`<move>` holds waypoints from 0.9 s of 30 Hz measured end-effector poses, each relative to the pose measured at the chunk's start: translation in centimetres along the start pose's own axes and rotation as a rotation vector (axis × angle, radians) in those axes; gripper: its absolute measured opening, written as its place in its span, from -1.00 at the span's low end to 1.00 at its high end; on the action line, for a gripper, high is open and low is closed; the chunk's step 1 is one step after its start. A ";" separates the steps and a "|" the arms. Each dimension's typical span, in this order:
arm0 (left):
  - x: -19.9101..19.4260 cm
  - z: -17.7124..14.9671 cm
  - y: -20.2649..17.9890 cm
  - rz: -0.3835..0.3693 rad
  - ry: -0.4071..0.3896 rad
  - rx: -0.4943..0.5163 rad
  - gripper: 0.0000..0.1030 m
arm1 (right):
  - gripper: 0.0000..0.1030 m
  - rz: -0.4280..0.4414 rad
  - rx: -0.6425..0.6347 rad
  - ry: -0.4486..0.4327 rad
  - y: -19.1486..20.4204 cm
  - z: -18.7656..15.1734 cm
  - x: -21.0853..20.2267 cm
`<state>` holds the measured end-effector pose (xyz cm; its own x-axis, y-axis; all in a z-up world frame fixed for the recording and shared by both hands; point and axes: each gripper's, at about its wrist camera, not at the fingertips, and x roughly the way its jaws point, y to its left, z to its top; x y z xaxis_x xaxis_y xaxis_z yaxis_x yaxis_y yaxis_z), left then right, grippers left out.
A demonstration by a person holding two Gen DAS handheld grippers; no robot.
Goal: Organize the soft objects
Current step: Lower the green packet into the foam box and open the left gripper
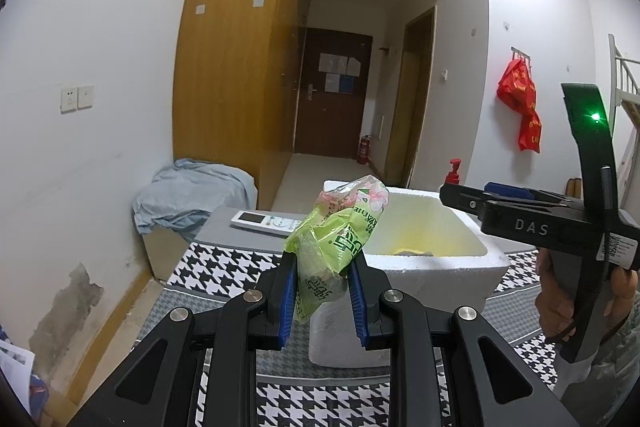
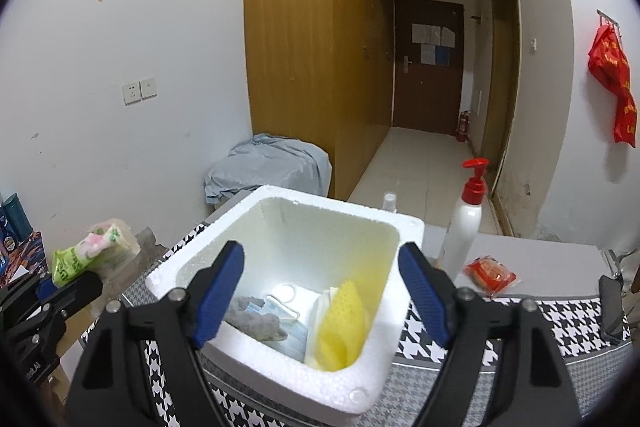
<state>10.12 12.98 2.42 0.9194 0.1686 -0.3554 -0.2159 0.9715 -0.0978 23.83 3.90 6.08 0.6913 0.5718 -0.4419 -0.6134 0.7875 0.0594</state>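
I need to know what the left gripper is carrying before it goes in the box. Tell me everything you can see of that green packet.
The green packet is a soft, crinkled plastic pack, light green with white printed characters and a pink flower at its top end; it looks like a tissue pack. It stands roughly upright, leaning right, clamped low down between the blue pads of the left gripper, held in the air in front of the white foam box. Only the pads touch it. The right wrist view shows it side-on.

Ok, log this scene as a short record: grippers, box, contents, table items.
left gripper: shut on green pack
right gripper: open, nothing between pads, above foam box
box contents: yellow sponge, face mask, grey cloth
table items: pump bottle, red packet, remote
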 end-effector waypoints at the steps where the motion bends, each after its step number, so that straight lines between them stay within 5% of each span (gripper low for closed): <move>1: 0.0 0.1 0.0 -0.001 -0.001 0.001 -0.51 | 0.61 -0.001 0.004 -0.002 -0.1 0.0 -0.1; 27: 2.2 1.4 -1.8 -0.053 0.015 0.037 -0.51 | 0.76 -0.056 0.056 -0.063 -3.3 -1.1 -3.4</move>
<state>13.03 11.88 3.14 0.9242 0.1143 -0.3644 -0.1545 0.9845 -0.0830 23.10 -0.86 6.42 0.7473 0.5388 -0.3889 -0.5524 0.8290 0.0871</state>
